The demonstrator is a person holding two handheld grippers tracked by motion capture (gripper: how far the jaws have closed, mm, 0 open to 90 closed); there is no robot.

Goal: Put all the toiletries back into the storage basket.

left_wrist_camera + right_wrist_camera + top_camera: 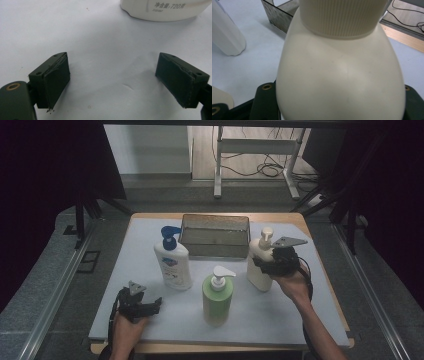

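A cream pump bottle point(259, 277) stands upright at the right of the white mat point(280, 312). My right gripper point(262, 264) is clamped around its body from the right side. In the right gripper view the bottle point(342, 75) sits between the jaws and hides the pads. Near the mat's front left, my left gripper point(152, 305) lies low with its jaws wide apart. Between its fingertips point(113, 80) there is only bare mat. A white bottle with a blue pump point(173, 265) stands just beyond it, and its base point(165, 10) shows ahead of the jaws.
A green pump bottle point(217, 297) stands at the middle front of the mat. A dark wire mesh basket point(215, 216) sits at the back centre, close behind the cream bottle; its corner point(277, 12) shows in the right gripper view.
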